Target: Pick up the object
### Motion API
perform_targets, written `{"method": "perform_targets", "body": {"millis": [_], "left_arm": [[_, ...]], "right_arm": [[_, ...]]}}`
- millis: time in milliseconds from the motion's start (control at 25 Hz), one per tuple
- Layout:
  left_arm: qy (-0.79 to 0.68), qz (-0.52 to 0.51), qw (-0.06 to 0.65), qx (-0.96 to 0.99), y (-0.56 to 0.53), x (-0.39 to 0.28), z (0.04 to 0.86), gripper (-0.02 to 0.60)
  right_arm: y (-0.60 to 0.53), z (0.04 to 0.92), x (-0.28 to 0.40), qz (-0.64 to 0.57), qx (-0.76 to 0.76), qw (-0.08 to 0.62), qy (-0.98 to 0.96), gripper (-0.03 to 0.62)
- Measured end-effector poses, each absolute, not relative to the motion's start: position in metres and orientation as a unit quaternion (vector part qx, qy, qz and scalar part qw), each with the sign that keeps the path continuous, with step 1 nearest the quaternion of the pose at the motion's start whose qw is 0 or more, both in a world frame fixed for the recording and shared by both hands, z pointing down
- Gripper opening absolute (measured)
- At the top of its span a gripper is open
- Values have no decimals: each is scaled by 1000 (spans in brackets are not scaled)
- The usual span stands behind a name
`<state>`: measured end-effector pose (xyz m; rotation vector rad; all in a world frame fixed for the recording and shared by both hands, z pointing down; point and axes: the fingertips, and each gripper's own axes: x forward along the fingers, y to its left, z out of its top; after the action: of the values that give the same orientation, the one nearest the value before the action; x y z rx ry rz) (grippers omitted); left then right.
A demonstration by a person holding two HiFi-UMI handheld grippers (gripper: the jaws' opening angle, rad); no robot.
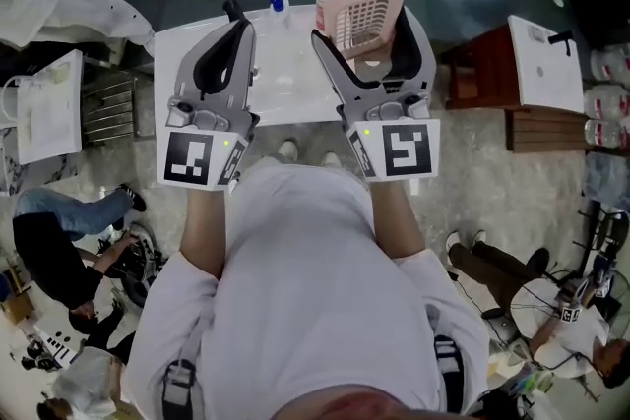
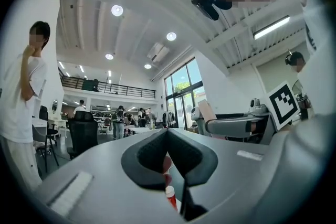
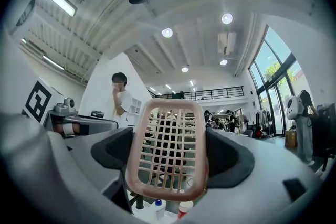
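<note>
A pink plastic basket (image 1: 366, 15) with a lattice wall is held up above the white table (image 1: 285, 84). My right gripper (image 1: 366, 32) is shut on it, one pad against each side. In the right gripper view the basket (image 3: 169, 149) fills the space between the black pads (image 3: 118, 155). My left gripper (image 1: 236, 17) hovers over the table's left half, its jaws shut with nothing in them; in the left gripper view its tips (image 2: 168, 134) meet. A blue-capped bottle (image 1: 278, 3) and a white-capped red bottle (image 3: 184, 211) stand at the table's far edge.
A red-brown wooden cabinet (image 1: 487, 64) with a white box (image 1: 544, 64) stands right of the table. A metal rack (image 1: 108, 103) is at the left. A person in white (image 3: 122, 97) stands nearby, and others sit on the floor at the lower left (image 1: 59, 251).
</note>
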<state>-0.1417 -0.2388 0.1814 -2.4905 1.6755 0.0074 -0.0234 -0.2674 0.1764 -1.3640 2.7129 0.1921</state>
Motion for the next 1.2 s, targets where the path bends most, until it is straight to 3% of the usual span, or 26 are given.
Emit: {"method": "perform_targets", "body": {"millis": [1200], "left_arm": [[568, 3, 64, -821, -210, -116, 185, -1]], "right_arm": [[-239, 178, 2, 52, -436, 52, 897, 436]]}}
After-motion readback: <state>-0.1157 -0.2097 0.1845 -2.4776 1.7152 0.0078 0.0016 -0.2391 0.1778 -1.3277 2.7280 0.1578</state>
